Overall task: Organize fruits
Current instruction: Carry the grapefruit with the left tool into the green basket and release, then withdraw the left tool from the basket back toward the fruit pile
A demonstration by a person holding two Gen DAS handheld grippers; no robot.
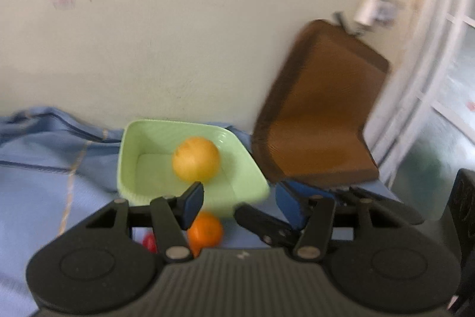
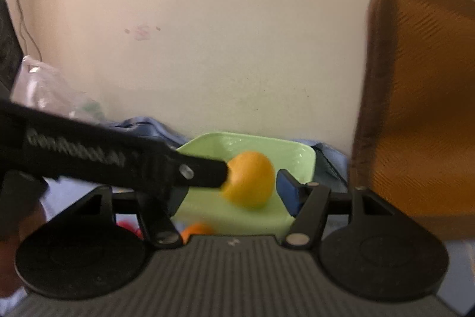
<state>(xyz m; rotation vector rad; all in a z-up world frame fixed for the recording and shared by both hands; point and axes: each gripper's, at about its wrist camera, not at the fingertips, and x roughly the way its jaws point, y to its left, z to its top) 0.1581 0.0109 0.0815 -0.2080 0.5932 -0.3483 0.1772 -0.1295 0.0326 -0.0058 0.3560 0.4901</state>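
Observation:
A pale green bowl (image 1: 133, 168) (image 2: 299, 156) stands on the blue cloth by the wall, with a yellow-orange fruit (image 1: 196, 159) (image 2: 251, 180) inside it. My left gripper (image 1: 240, 205) hovers open at the bowl's near rim, nothing between its blue pads; from the right wrist view it (image 2: 221, 173) reaches in from the left and its tip meets the fruit. My right gripper (image 2: 234, 198) is open just behind the bowl, its left finger hidden behind the left gripper. A small orange fruit (image 1: 206, 230) (image 2: 196, 229) and a red fruit (image 1: 150, 242) lie in front of the bowl.
A brown wooden tray (image 1: 320, 115) (image 2: 415, 109) leans against the cream wall right of the bowl. The blue cloth (image 1: 44, 183) is bunched at the back left. A clear plastic bag (image 2: 44, 91) sits at the far left, a window frame (image 1: 430, 79) at the right.

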